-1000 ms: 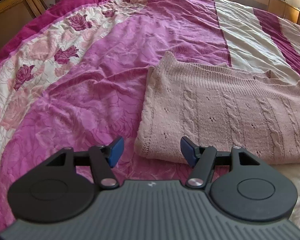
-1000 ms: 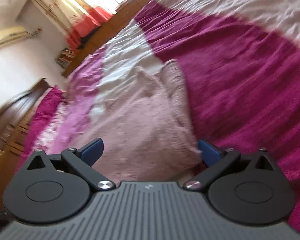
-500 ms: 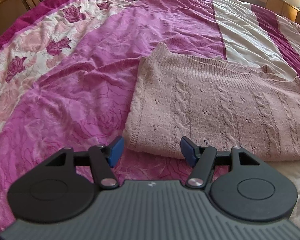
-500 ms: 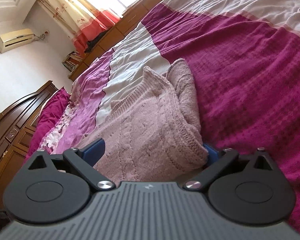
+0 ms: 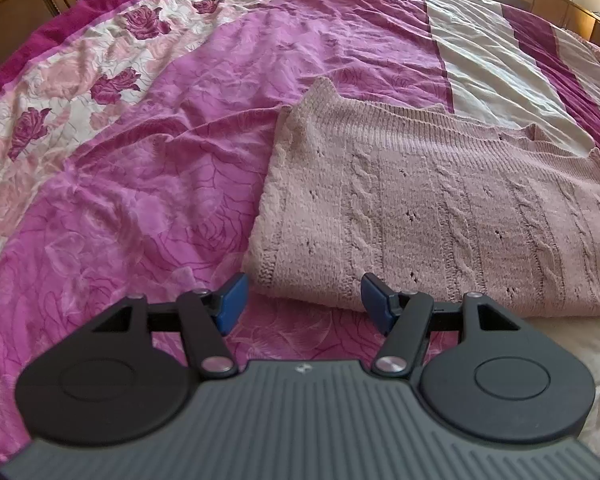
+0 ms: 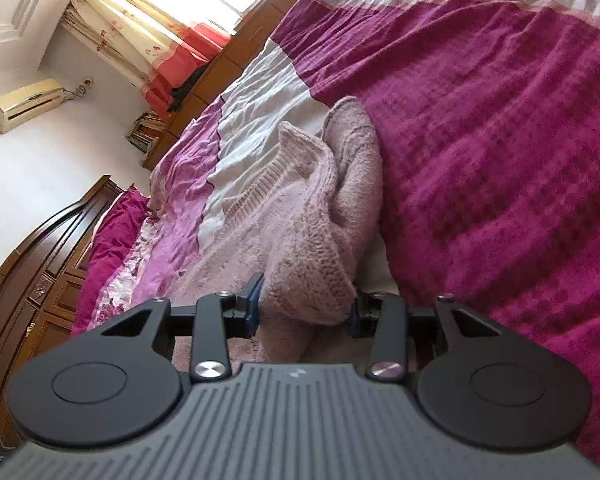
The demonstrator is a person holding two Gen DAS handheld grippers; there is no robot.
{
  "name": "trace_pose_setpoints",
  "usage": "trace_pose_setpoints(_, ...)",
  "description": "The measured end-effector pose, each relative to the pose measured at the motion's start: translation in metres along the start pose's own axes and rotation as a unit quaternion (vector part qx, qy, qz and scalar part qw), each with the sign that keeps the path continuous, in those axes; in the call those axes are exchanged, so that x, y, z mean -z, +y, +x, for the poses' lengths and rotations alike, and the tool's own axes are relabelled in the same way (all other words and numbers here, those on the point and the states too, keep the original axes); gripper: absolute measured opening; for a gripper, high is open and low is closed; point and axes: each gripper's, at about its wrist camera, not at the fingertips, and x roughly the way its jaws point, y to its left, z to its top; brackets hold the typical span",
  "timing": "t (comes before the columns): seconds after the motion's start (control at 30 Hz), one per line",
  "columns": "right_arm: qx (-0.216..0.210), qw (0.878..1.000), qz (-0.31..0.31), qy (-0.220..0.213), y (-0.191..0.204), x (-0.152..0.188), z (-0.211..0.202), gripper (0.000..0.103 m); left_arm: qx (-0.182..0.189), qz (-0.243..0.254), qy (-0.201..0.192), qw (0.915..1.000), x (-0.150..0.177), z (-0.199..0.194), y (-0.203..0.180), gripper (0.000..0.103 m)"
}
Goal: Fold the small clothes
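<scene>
A pink cable-knit sweater (image 5: 440,208) lies flat on the bed. Its near left corner sits just ahead of my left gripper (image 5: 303,300), whose blue pads stand apart on either side of that corner without touching it. In the right wrist view the sweater's (image 6: 300,248) other end is bunched up into a thick fold. The jaws of my right gripper (image 6: 304,308) are closing, and that fold fills the gap between them, pressed by both pads.
A magenta, pink and cream bedspread (image 5: 140,200) with rose prints covers the whole bed. Dark wooden wardrobes (image 6: 40,272) stand beyond the bed's far side. Curtains (image 6: 152,40) and an air conditioner (image 6: 24,104) are on the far walls.
The right gripper's jaws have come together from wide apart onto the sweater's bunched fold. The left view has shifted a little, with the sweater's corner now closer to the left pad.
</scene>
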Motion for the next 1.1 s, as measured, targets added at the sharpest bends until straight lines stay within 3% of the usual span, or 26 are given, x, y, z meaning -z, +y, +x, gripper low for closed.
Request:
trace_pose_setpoints(0.43,-0.006,1.0,-0.016,0.0,-0.0028,0.0036,0.0051,0.049,0.003,-0.003,0.007,1.0,0.0038,0.0058,0.0005,0.064)
trace_pose_setpoints(0.67,-0.011,1.0,0.018,-0.003,-0.0042,-0.0016,0.0035,0.047,0.004,-0.002,0.008,1.0,0.0049,0.0075,-0.0001,0.064)
trace_pose_setpoints(0.73,-0.011,1.0,0.021,-0.004,-0.0039,-0.0025,0.004,0.035,0.005,-0.003,0.008,0.9999,0.0054,0.008,0.0,0.064)
trace_pose_setpoints(0.83,-0.013,1.0,0.023,-0.007,-0.001,-0.0025,0.0042,0.029,0.006,-0.004,0.009,0.9999,0.0056,0.008,0.0017,0.064)
trace_pose_setpoints(1.1,-0.011,0.999,0.04,0.0,0.0011,-0.0039,0.009,0.035,0.007,-0.009,0.008,0.9999,0.0068,0.007,0.0066,0.064)
